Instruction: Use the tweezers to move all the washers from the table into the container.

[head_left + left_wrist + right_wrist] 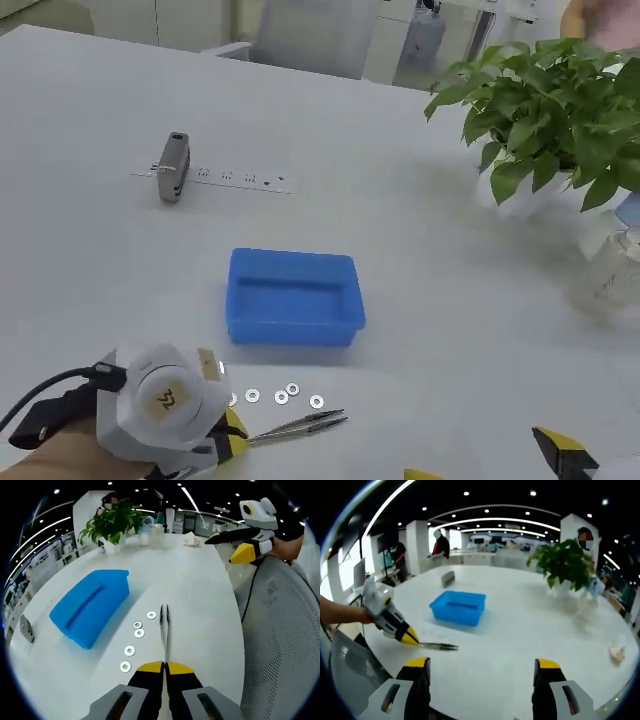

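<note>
A blue container (293, 297) stands mid-table. Just in front of it lie several small washers (281, 397) in a loose row. My left gripper (235, 435) sits at the bottom left, shut on a pair of tweezers (300, 425) whose tips point right, just below the washers. In the left gripper view the tweezers (164, 630) run straight out from the closed jaws, with the washers (139, 633) to their left and the container (90, 607) beyond. My right gripper (485, 460) hangs open at the bottom right, holding nothing. The right gripper view shows the container (458, 607) and the left gripper (412, 639).
A potted plant (550, 110) stands at the back right with a clear bottle (610, 270) in front of it. A grey device (173, 165) rests on a white strip (230, 178) behind the container. A crumpled tissue (616, 651) lies far right.
</note>
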